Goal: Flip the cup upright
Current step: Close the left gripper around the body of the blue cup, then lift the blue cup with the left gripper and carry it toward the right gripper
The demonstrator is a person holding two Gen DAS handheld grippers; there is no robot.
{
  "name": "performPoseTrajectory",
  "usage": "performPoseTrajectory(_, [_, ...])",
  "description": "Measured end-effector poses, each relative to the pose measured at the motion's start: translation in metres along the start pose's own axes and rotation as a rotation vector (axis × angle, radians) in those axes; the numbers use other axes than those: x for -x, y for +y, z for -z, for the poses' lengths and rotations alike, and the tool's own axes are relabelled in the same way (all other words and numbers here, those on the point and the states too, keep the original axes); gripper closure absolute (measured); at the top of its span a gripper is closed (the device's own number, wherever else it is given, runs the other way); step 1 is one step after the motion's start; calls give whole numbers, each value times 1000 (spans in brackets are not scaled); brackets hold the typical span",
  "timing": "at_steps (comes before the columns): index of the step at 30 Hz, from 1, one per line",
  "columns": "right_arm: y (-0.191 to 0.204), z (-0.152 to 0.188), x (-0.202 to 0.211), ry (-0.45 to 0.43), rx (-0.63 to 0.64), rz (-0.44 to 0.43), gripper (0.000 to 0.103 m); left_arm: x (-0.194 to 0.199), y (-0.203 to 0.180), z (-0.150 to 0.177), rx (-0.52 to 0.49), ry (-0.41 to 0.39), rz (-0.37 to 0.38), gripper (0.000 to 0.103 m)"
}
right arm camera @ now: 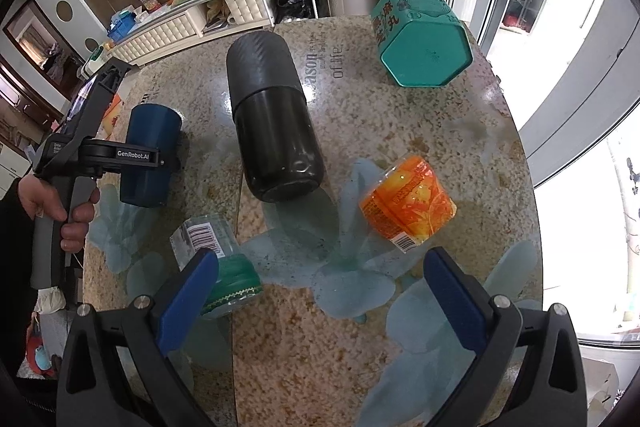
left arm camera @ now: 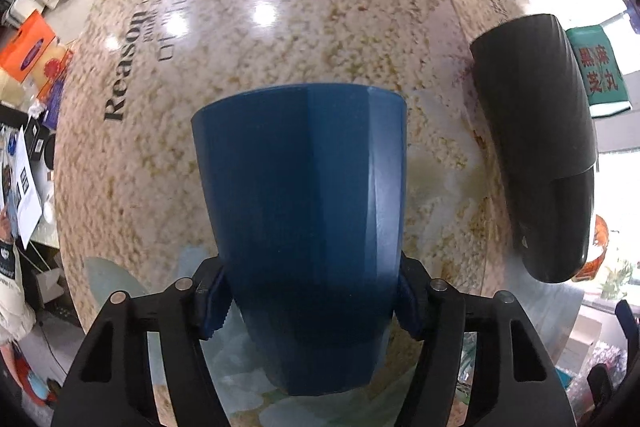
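A dark blue faceted cup (left arm camera: pixel 304 227) lies on its side on the speckled table. My left gripper (left arm camera: pixel 310 303) is shut on it, blue pads pressing both sides near its narrow base. In the right wrist view the cup (right arm camera: pixel 150 155) lies at the table's left with the left gripper (right arm camera: pixel 128 157) clamped across it, held by a hand. My right gripper (right arm camera: pixel 320 301) is open and empty above the near part of the table.
A black flask (right arm camera: pixel 272 119) lies on its side mid-table, also in the left wrist view (left arm camera: pixel 536 147). A green hexagonal tin (right arm camera: pixel 420 35) stands far right. An orange tub (right arm camera: pixel 408 203) and a clear jar with green lid (right arm camera: pixel 218 259) lie near my right gripper.
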State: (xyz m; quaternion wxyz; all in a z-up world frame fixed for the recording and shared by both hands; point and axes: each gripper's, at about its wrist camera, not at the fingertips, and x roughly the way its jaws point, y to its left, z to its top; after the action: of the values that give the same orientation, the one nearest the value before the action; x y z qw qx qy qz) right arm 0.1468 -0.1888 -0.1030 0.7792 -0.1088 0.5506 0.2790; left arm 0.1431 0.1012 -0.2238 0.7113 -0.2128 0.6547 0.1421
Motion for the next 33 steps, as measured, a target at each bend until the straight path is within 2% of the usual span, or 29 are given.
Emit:
performPoseTrajectory(6, [6,3,13,-35,-13,12,0,20,22,12,7,-55,32,34])
performPoseTrajectory(11, [20,11,30,-84,-14,26,0,52,28,38,-27,-101,70,33])
performPoseTrajectory(15, [35,28,51,-136,-28,28,0,84,16,57,-59,-119,104,33])
performPoseTrajectory(17, [40,38,58,-148,-38,30,0,98,14,78,-82,-127,114,33])
performPoseTrajectory(22, [41,62,74,-153,-68,45,0,112,9,122,-107,-91,184,33])
performPoseTrajectory(28, [31,80,81,-140,-90,72,0,104,-9,169,-111,-46,210,33])
performPoseTrajectory(33, [21,93,81,-111,-91,77,0,86,-28,194,-97,5,229,33])
